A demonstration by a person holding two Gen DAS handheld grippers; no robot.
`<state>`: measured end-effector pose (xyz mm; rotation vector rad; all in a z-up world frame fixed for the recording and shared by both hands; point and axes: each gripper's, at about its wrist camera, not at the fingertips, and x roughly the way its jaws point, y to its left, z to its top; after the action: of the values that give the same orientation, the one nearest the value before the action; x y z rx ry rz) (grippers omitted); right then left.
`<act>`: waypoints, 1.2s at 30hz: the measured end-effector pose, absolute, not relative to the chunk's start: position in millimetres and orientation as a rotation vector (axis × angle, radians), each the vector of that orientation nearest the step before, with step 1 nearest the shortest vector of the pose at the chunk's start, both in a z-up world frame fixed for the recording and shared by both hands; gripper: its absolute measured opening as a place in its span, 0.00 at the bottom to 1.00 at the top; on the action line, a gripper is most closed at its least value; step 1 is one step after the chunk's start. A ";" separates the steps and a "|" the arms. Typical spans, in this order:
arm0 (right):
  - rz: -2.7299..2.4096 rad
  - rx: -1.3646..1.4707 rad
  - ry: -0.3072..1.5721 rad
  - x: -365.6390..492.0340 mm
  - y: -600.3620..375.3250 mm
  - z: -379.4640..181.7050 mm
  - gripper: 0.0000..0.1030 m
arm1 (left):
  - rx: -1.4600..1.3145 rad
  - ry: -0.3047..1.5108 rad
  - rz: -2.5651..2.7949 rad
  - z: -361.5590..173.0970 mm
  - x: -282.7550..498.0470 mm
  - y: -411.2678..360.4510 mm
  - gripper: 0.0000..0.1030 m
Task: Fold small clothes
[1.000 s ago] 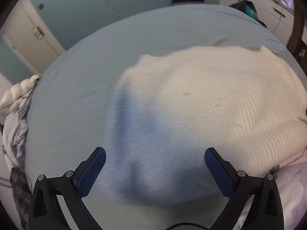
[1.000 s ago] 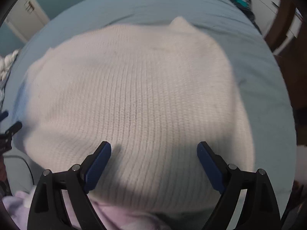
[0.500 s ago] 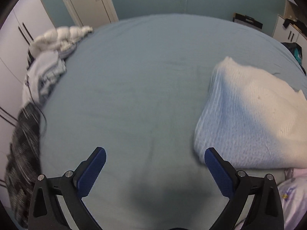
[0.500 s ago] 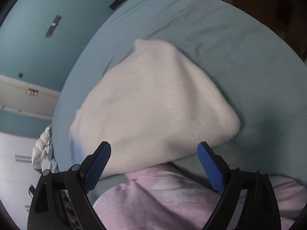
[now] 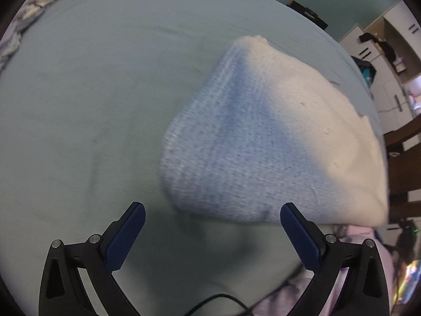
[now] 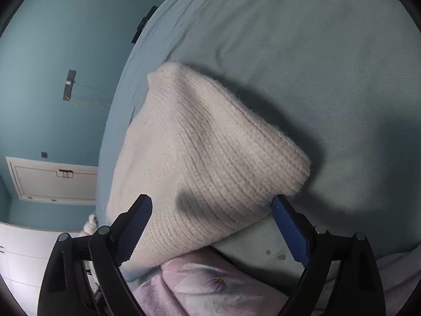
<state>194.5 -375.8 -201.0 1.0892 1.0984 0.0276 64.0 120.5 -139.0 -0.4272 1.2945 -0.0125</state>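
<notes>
A folded cream knitted garment point(image 5: 276, 142) lies on the pale blue bed sheet point(image 5: 92, 105); its near-left part is in bluish shadow. My left gripper point(image 5: 213, 208) is open just short of the garment's near edge, pads apart, nothing between them. In the right wrist view the same knitted garment point(image 6: 200, 163) fills the middle, lying on the sheet point(image 6: 329, 79). My right gripper point(image 6: 210, 202) is open and wide, its jaws straddling the garment's near right corner without pressing on it.
A lilac flowered cloth point(image 6: 210, 284) lies at the bed's near edge under the garment. A heap of clothes point(image 5: 34, 2) sits at the far left of the bed. Cupboards point(image 5: 381, 60) and dark wooden furniture point(image 5: 402, 158) stand to the right. A teal wall point(image 6: 52, 52) borders the bed.
Both views have swung and rolled. The left gripper went off to the bare sheet and came back to the garment's near-left edge. The right gripper rolled and now frames the garment's right corner.
</notes>
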 end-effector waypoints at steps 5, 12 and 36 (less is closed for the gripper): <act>0.046 1.336 1.111 172.7 -381.6 -221.3 0.88 | -0.405 1.336 -0.013 -150.0 72.4 114.2 1.00; 0.109 1.339 1.096 185.0 -375.9 -216.2 0.48 | -0.399 1.361 -0.020 -155.9 85.1 103.4 1.00; 0.079 0.992 0.935 173.1 -360.3 -163.7 0.25 | -0.965 1.339 0.020 -207.1 108.0 114.1 0.66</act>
<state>173.1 -360.3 -163.7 0.9920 0.9352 0.0789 108.0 114.1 -207.1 -0.9652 1.3386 0.0199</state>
